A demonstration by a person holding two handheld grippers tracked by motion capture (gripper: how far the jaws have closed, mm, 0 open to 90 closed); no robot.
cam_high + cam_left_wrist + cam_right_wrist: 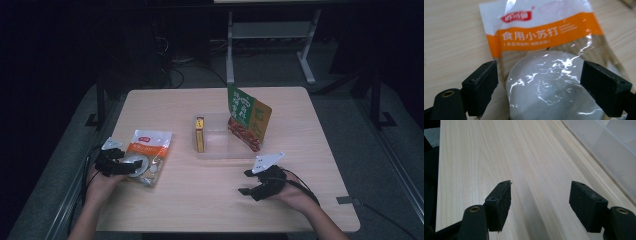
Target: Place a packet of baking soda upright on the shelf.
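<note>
The left gripper (539, 82), jaws wide apart, straddles the flat white-and-orange plastic powder sachet (544, 45) lying on the pale wooden table (200, 200), apparently positioned for grasping. The right gripper (540, 205) hovers open, holding nothing, near the clear plastic bin (216, 150).

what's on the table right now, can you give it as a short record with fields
surface: light wood table
bin: clear plastic container at the middle
in bin: yellow box upright at its left end; green and orange snack bag leaning at its right end
loose item: white and orange baking soda pouch lying flat, left of the bin
left gripper: open, jaws either side of the pouch's lower end
right gripper: open over bare table, nothing between the jaws
</note>
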